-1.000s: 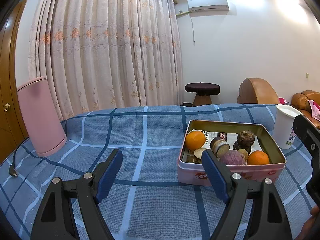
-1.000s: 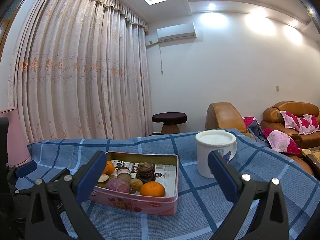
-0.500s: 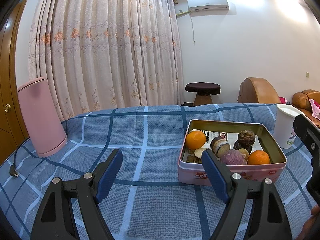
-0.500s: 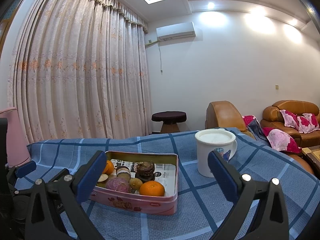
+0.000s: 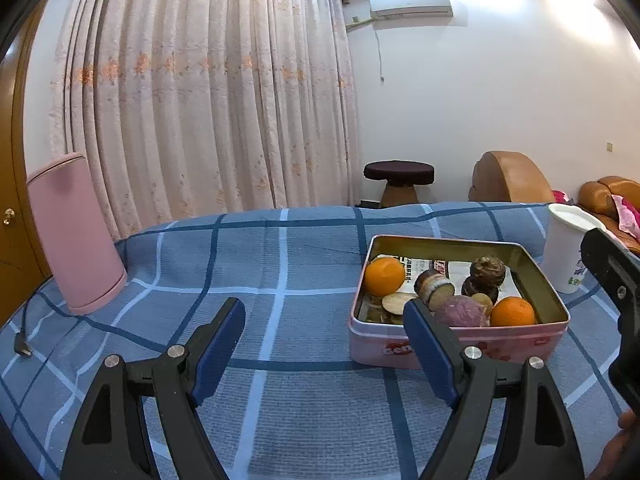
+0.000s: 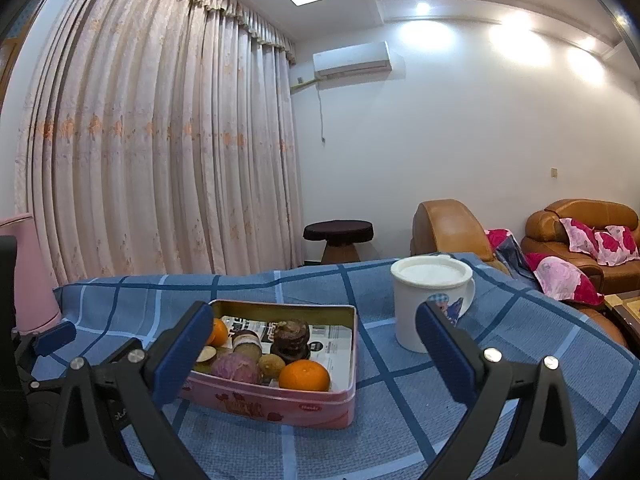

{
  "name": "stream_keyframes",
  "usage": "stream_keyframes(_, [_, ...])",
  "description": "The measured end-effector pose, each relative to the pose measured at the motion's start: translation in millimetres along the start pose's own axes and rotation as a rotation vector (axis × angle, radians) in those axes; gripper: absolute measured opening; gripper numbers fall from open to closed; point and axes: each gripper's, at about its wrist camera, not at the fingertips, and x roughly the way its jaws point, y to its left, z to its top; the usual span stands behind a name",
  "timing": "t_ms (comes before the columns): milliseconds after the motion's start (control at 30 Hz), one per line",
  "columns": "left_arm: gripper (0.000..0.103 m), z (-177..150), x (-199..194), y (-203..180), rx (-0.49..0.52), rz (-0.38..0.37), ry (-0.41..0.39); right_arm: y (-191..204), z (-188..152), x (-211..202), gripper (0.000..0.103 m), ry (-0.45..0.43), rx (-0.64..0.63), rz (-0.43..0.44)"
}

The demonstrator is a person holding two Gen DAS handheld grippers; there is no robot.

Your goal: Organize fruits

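Right finger (image 5: 428, 350) covers part of the tin (image 5: 460, 340) front wall lettering; the mug (image 5: 568, 252) is partly hidden behind the right gripper (image 5: 612, 280).

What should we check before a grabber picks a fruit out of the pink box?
1. Left gripper open and empty: ok.
2. Right gripper open and empty: ok.
3. Fruit reachable from above: ok. The near orange lies uncovered in the tin.
4. Second orange free to lift: ok. It sits at the far left corner, nothing on top.
5. Mug out of the way: ok. It stands apart from the tin, to its right.
6. A place to put the fruit: cannot tell. No empty dish shows.
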Motion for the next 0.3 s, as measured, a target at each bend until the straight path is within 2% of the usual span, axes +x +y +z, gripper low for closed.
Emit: stream_keyframes(300, [0.082,-0.4,-3.1,-2.1,0.017,0.001,-0.007,-1.3,-1.5,2.7,0.103,0.011,0.005,-0.013])
